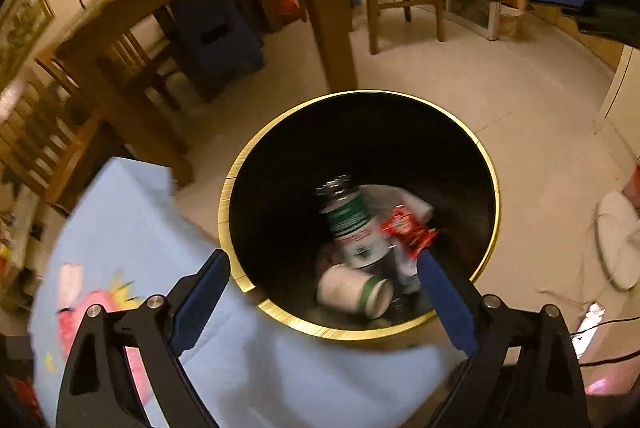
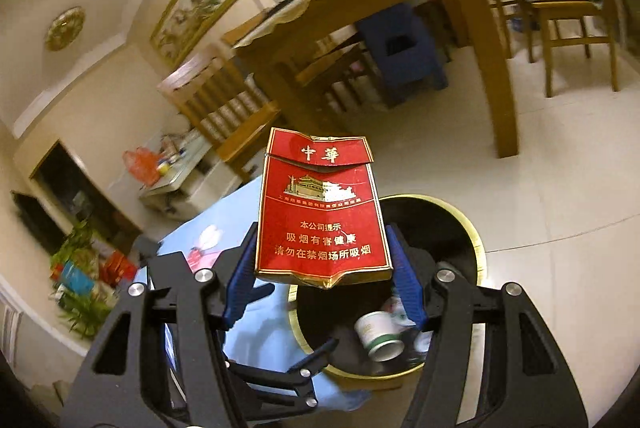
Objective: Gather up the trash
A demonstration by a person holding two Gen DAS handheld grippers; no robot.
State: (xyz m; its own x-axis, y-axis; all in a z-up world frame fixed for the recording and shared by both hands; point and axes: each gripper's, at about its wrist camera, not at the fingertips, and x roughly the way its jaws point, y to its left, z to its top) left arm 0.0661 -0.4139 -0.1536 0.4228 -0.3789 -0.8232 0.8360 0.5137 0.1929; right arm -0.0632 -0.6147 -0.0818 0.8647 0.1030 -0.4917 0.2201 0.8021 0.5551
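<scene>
The left gripper (image 1: 324, 292) hangs over the black bin (image 1: 486, 156), its jaws wide apart and empty. A red wrapper (image 1: 408, 232) lies among the cups (image 1: 356, 288) inside, touching the tip of the finger at four o'clock, though blur may deceive. At nine o'clock a light blue cloth (image 1: 132, 228) crowds the rim. The right gripper (image 2: 322, 268) is clamped on a red cigarette pack (image 2: 320, 204), pads at its lower sides (already dented, so light and easily crushed). Hold it by those stiff edges, I'd say. The bin (image 2: 476, 252) waits at five o'clock beneath it, and nothing but the other gripper stands between.
</scene>
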